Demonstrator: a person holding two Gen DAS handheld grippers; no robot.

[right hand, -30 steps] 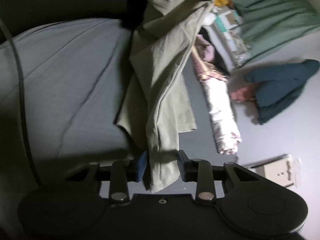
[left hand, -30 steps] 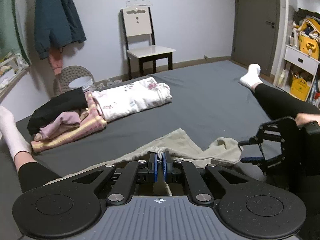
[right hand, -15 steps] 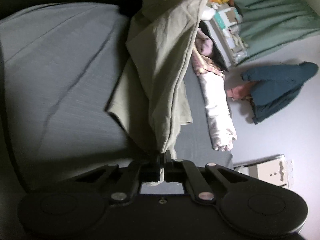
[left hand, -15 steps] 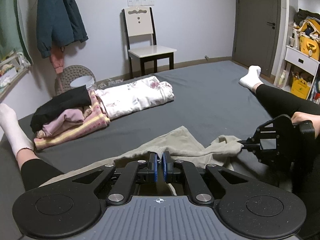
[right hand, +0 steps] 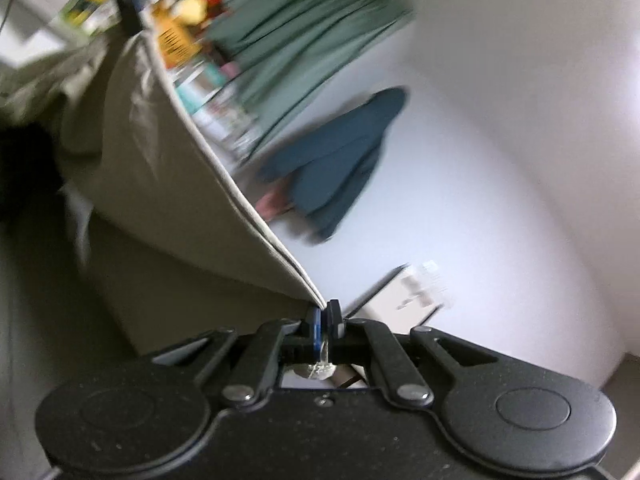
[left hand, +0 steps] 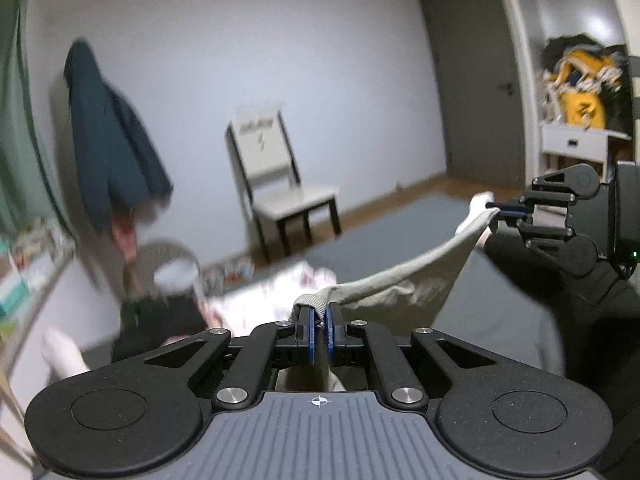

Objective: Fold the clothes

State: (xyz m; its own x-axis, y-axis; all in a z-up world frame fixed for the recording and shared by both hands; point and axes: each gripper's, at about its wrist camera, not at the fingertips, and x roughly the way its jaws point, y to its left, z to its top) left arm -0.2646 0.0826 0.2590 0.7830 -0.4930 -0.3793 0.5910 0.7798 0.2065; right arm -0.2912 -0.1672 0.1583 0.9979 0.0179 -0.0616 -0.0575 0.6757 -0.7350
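A: What has changed since 0.5 s ago?

B: The beige garment [left hand: 404, 284] has come up off the grey bed [left hand: 492, 312]. Before, it lay slack on the bed between the 2 tools; now it hangs stretched in the air between them, with a taut upper edge.

A: And the left gripper [left hand: 319, 320]?

B: Clenched, same as before. Its blue pads pinch a ribbed, collar-like bit of the garment, and the cloth runs on from there toward the right.

A: The right gripper [left hand: 498, 212]?

B: Clamped on a corner of the same cloth. In the left wrist view it now sits high on the right, level with the chair [left hand: 280, 184], where earlier it was low near the bed. In its own view the fingers [right hand: 334, 316] are squeezed together on the hemmed corner, and the hem rises away up and to the left.

A: Anything else different?

B: The left view has tilted up, so more wall and the dark jacket [left hand: 112, 152] fill it, and the pile of folded clothes [left hand: 256, 296] is mostly hidden behind the raised cloth. Both views are blurred.

A: The person?

B: A white sock [left hand: 478, 204] shows just behind the gripped corner.
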